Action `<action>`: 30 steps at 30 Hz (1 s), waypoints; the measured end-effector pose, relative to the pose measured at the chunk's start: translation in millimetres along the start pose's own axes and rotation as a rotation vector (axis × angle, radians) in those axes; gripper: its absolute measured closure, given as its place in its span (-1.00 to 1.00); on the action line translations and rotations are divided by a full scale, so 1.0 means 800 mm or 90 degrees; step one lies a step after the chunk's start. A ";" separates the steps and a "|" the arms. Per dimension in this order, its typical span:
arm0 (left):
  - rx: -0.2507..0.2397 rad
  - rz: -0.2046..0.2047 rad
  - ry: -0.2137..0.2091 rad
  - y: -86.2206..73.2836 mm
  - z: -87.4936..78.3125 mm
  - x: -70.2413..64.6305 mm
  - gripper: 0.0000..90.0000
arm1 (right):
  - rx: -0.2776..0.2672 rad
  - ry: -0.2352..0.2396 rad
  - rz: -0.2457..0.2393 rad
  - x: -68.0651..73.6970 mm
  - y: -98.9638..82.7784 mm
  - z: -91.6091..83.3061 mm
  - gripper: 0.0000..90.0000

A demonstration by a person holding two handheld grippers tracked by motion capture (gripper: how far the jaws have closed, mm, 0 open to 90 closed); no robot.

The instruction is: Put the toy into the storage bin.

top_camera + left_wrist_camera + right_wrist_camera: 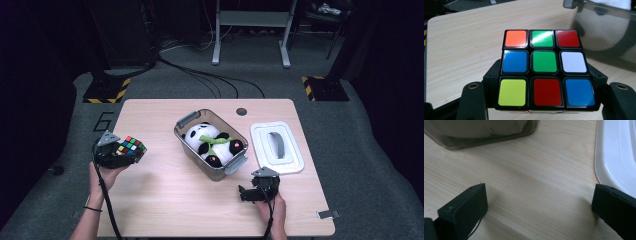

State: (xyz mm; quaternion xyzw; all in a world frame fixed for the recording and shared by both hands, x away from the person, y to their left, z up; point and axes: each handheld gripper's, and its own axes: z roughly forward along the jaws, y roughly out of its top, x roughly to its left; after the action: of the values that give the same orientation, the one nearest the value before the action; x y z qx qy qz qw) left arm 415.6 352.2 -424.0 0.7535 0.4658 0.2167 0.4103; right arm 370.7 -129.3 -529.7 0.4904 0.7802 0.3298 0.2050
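A colourful puzzle cube (131, 146) is held off the table at the left, with my left gripper (125, 156) shut on its sides. In the left gripper view the cube (545, 70) sits between the two black jaws, its top face showing orange, green, red, blue, white and yellow squares. A clear plastic bin (186, 121) in the middle of the table holds a panda plush (212, 142). My right gripper (245, 192) rests low near the front right, open, with bare wood between its fingers (464, 210).
The bin's white lid (277, 147) lies flat to the right of the bin, close to my right gripper. A corner of the bin (486, 132) and the lid's rim (614, 157) lie just beyond the right jaws. The table's front edge is near both hands.
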 end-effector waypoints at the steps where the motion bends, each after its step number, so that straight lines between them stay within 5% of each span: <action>1: -0.003 0.003 0.000 0.002 0.000 -0.002 -0.24 | 0.000 0.000 0.000 0.000 0.000 0.000 -1.00; 30: -0.028 0.083 -0.057 0.068 0.000 -0.057 -0.24 | 0.000 0.000 0.000 0.000 0.000 0.000 -1.00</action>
State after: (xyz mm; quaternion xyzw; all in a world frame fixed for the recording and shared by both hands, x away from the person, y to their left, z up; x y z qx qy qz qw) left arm 422.2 299.4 -377.1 0.7819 0.3921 0.2196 0.4321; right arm 370.7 -129.3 -529.6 0.4903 0.7803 0.3299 0.2049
